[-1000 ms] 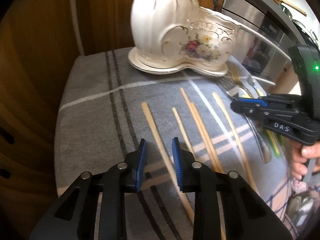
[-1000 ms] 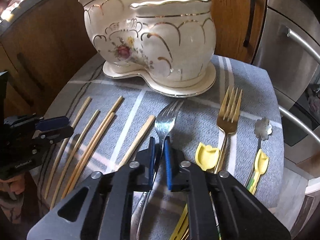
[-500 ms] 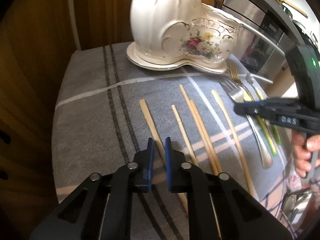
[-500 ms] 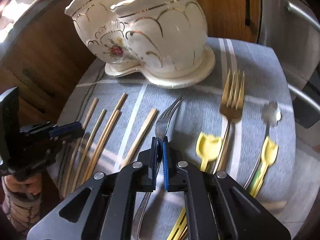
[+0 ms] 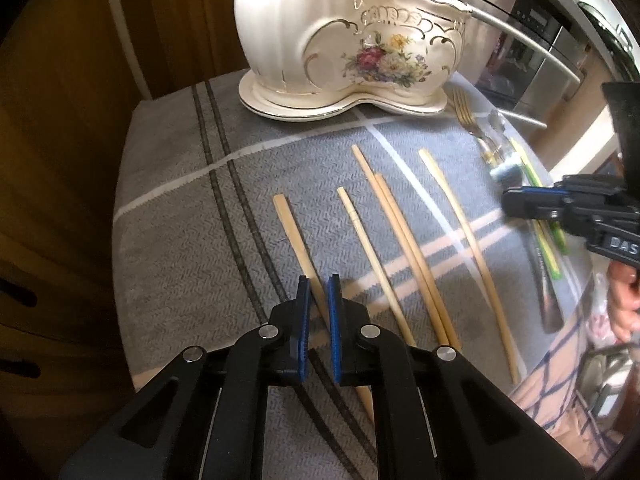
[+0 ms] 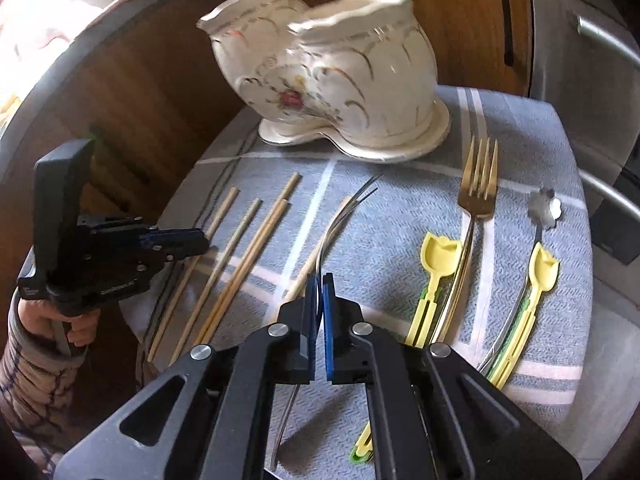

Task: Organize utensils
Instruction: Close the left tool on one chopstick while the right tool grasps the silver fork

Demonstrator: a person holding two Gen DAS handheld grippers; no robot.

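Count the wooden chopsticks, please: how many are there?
5. One sits between the left gripper's jaws; to its right lie a single stick, two touching sticks, and one farthest right. None seems hidden.

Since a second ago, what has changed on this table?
The left gripper closed its fingers on the leftmost chopstick. The right gripper tightened on the silver fork and lifted it, now turned on edge. The other chopsticks, gold fork, yellow spoons and holder stayed put.
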